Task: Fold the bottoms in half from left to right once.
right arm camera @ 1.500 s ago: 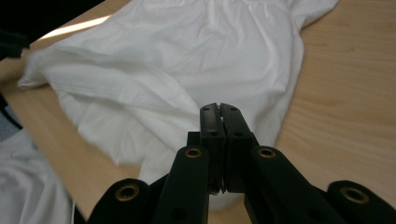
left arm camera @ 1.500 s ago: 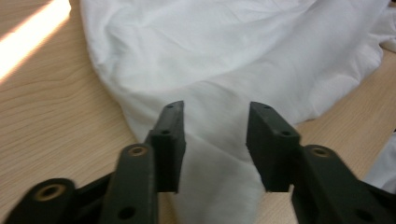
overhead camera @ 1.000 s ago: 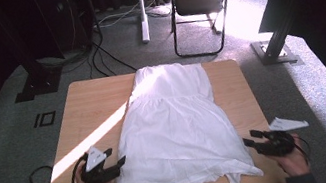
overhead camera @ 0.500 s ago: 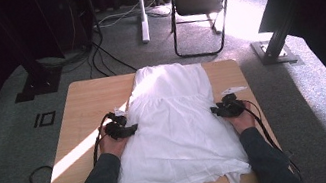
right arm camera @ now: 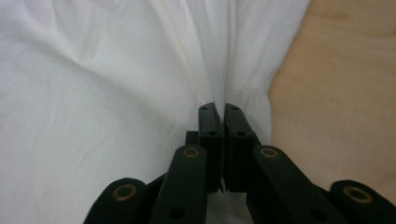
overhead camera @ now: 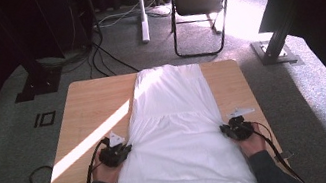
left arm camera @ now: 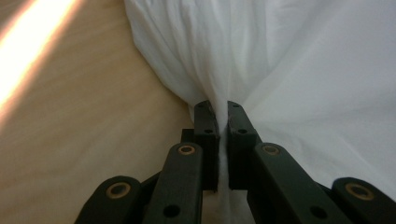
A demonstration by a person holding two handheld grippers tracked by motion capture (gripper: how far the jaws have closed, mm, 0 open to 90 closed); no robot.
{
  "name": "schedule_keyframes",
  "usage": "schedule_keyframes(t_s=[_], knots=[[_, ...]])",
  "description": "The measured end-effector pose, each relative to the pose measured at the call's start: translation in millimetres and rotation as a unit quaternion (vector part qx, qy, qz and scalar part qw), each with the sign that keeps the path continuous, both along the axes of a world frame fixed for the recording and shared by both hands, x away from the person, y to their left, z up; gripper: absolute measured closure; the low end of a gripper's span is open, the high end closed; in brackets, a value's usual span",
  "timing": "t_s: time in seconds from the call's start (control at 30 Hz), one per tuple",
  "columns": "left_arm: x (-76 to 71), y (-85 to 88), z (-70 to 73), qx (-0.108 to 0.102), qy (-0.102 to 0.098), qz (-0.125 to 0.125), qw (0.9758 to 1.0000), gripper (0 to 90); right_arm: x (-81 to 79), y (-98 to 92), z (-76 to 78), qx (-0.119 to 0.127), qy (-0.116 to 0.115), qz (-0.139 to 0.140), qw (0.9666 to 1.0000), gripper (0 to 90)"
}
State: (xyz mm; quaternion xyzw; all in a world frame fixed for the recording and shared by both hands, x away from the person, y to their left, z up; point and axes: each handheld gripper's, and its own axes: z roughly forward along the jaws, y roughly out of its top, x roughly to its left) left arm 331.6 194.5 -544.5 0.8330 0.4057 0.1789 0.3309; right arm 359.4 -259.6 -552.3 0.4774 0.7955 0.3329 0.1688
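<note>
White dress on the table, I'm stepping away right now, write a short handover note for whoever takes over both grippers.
Left gripper: jaws have just closed, shut on a pinch of the white dress at its left side edge, about mid-length.
Right gripper: jaws have just closed, shut on the dress's right side edge, level with the left one.
Dress: lies flat along the wooden table, with its near end at the person's edge.
Done: both side edges are gripped.
Left: nothing is folded or lifted yet. The next move is probably to lift both edges together, keeping them level so the cloth does not bunch.
</note>
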Motion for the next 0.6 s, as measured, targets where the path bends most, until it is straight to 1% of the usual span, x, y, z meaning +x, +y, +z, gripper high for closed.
schedule_keyframes(t_s=[0.1, 0.17, 0.23, 0.3, 0.37, 0.4, 0.43, 0.47, 0.5, 0.53, 0.57, 0.6], knots=[[-22.0, 4.2, -0.6, 0.001, 0.001, -0.005, 1.0000, 86.6, -26.6, 0.1, -0.1, -0.005, 0.002, 0.000, 1.0000, 86.8], [-34.3, 7.2, -1.2, 0.000, 0.006, -0.005, 1.0000, 86.6, -42.0, -3.3, -0.6, -0.001, 0.004, -0.005, 1.0000, 86.6], [-44.9, 9.4, -2.9, -0.003, 0.010, -0.008, 0.9999, 87.0, -54.5, -8.4, -1.9, 0.011, 0.007, -0.008, 0.9999, 86.4], [-51.4, 10.3, -3.1, -0.006, 0.015, -0.015, 0.9998, 87.5, -62.8, -13.4, -2.5, 0.030, 0.017, -0.010, 0.9994, 86.8], [-53.9, 10.8, -2.1, -0.008, 0.017, -0.018, 0.9997, 87.6, -64.6, -14.7, -2.4, 0.032, 0.020, -0.009, 0.9992, 86.8], [-53.9, 10.8, -2.1, -0.008, 0.017, -0.018, 0.9997, 86.0, -65.5, -15.4, -0.9, 0.030, 0.024, -0.002, 0.9993, 84.1], [-51.1, 13.2, 1.9, -0.034, 0.009, -0.015, 0.9993, 77.9, -63.7, -15.6, 2.7, 0.032, 0.017, 0.001, 0.9993, 75.0], [-48.3, 14.5, 5.6, -0.045, 0.003, -0.012, 0.9989, 69.8, -61.0, -16.2, 7.8, 0.042, 0.004, -0.001, 0.9991, 66.3], [-44.2, 14.6, 9.7, -0.050, -0.003, -0.010, 0.9987, 65.6, -56.7, -16.7, 14.5, 0.054, -0.010, -0.004, 0.9985, 61.6], [-38.7, 13.7, 13.8, -0.052, -0.011, -0.006, 0.9986, 62.5, -51.0, -15.7, 22.2, 0.063, -0.021, -0.006, 0.9978, 59.1], [-32.1, 12.5, 18.1, -0.054, -0.020, -0.002, 0.9984, 59.3, -43.8, -13.3, 29.5, 0.067, -0.033, 0.001, 0.9972, 58.0], [-24.2, 10.9, 21.7, -0.059, -0.023, -0.001, 0.9980, 57.5, -35.0, -9.4, 35.4, 0.066, -0.043, 0.009, 0.9968, 56.4]])
